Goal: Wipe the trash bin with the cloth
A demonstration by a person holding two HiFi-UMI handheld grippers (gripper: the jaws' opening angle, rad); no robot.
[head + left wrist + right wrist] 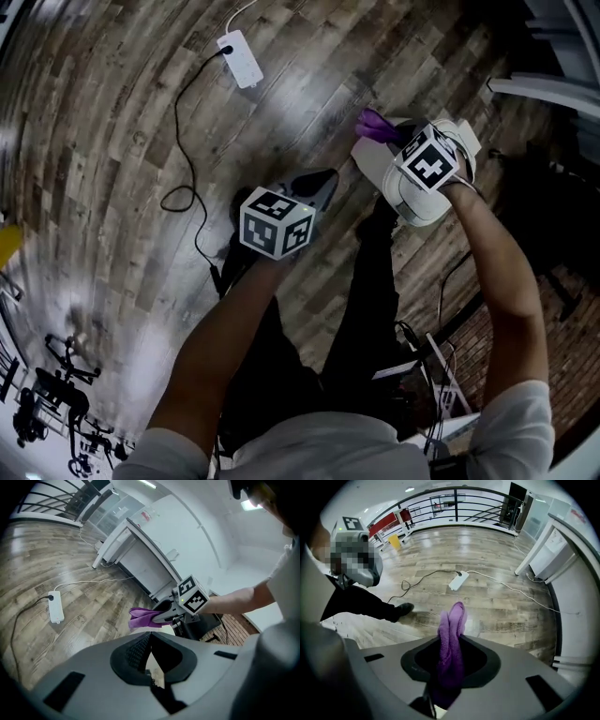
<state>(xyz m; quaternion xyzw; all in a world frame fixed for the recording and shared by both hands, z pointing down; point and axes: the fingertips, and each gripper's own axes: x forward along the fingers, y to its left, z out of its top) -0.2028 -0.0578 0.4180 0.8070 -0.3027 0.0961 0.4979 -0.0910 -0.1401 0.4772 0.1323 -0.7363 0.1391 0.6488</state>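
1. Wood-plank flooring (122, 112) fills an open indoor room. A person stands on it with a handheld gripper in each hand.
2. Right gripper (450, 679): its jaws are clamped on a folded purple cloth (452, 634). The cloth's long axis runs straight out along the jaws, and its free end sticks out beyond the tips.
3. Left gripper (153, 665): its jaws are drawn together with only a thin wedge between the black pads, and nothing is gripped.
4. In the head view a white rounded trash bin (412, 204) stands on the floor directly under the right gripper. I take it for the bin by its shape, though little of it shows. The cloth's tip (373, 122) pokes past the bin's far edge, so cloth and bin are very close. Whether they touch I cannot tell.
5. The right gripper is clearly the nearer one. The left gripper hangs apart on the bin's left side, over the person's dark trouser legs.
6. My judgement: the coming stroke means lowering the cloth's flat side onto the bin's top and dragging along it.
7. Farther out, a white power strip (240, 58) with a black cable (187, 159) lies on the floor, well away from the bin.
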